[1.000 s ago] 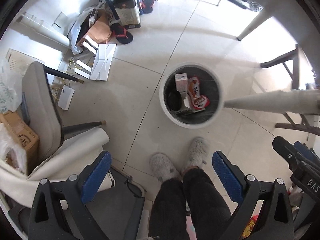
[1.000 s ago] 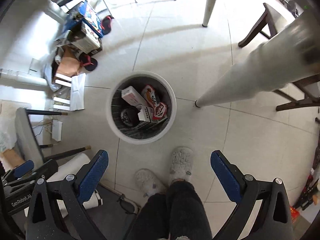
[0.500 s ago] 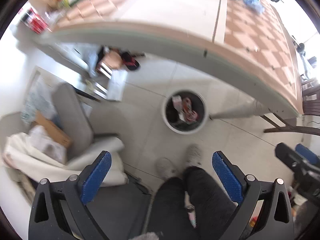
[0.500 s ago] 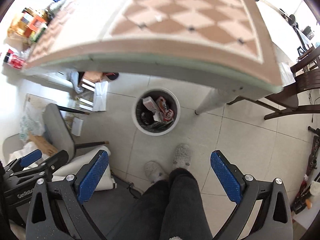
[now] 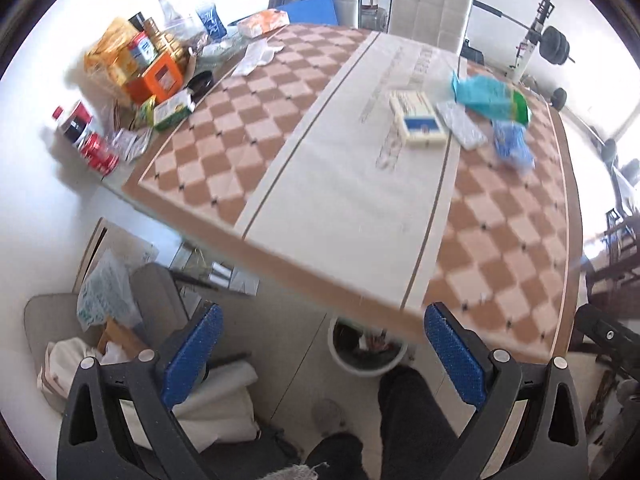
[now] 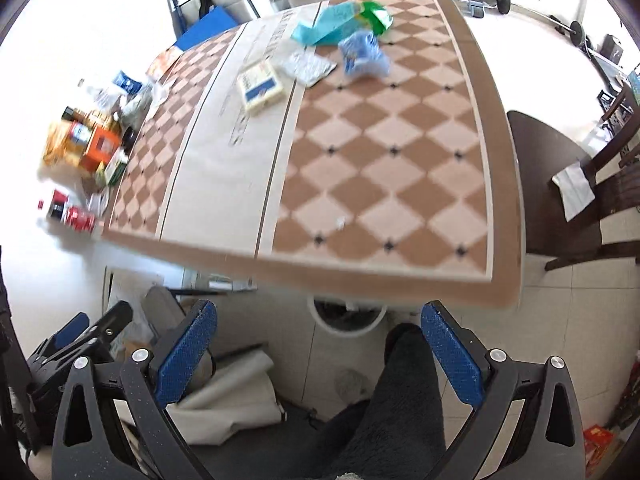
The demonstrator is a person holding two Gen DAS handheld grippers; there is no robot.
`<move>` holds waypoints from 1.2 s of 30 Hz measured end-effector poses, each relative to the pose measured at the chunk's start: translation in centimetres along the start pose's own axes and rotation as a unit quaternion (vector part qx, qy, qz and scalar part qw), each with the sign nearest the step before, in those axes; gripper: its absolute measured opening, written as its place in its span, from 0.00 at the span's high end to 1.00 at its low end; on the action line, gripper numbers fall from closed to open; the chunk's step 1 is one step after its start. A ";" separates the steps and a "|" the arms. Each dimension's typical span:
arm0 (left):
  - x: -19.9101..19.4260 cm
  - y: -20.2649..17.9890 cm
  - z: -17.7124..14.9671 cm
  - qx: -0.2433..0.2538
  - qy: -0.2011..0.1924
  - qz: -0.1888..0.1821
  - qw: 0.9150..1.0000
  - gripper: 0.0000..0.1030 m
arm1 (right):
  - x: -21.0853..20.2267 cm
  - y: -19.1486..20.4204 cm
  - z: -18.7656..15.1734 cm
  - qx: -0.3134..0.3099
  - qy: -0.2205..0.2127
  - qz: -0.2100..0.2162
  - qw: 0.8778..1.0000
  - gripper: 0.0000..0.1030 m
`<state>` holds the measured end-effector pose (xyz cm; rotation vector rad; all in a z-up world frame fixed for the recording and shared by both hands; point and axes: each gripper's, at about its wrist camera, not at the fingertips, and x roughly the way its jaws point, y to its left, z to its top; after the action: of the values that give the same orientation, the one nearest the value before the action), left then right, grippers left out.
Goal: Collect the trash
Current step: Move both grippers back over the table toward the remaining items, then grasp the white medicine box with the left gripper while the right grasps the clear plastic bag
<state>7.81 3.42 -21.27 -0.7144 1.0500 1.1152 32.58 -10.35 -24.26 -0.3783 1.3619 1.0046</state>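
The trash lies at the far end of the table: a teal-and-green bag, a blue wrapper, a clear blister pack and a cream-and-blue box, all close together. In the right wrist view the same bag, wrapper, pack and box are seen, blurred. A white bin stands on the floor under the near table edge, half hidden by it; some items can be made out inside. In the right view the bin is likewise cut off by the edge.

The left gripper is held released, jaws wide apart, nothing between them. The right gripper is likewise spread wide and empty. Both are held short of the table, above the person's dark-clad legs.

Groceries are piled at the table's far left corner: an orange box, a red can and a dark bottle. A dark wooden chair stands at the right side.
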 end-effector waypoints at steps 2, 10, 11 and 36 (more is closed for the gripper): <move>1.2 -1.3 3.6 -0.007 0.007 0.005 1.000 0.00 | 1.5 -0.3 4.5 0.002 0.007 -0.005 1.000 0.00; 12.4 -7.2 17.2 -0.038 0.109 -0.026 0.993 0.00 | 10.7 -3.9 22.0 0.024 0.032 -0.043 0.998 0.00; 14.1 -7.9 18.7 -0.040 0.122 -0.025 0.991 0.01 | 12.0 -4.3 23.7 0.026 0.037 -0.051 0.998 0.00; 22.8 -11.8 22.5 -0.010 0.179 -0.016 0.984 0.33 | 23.0 -4.6 32.9 -0.003 0.091 -0.058 0.994 0.92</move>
<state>27.71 27.70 -34.60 -0.9686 1.3269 0.9909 54.28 20.15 -39.44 -0.5580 1.4830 0.8944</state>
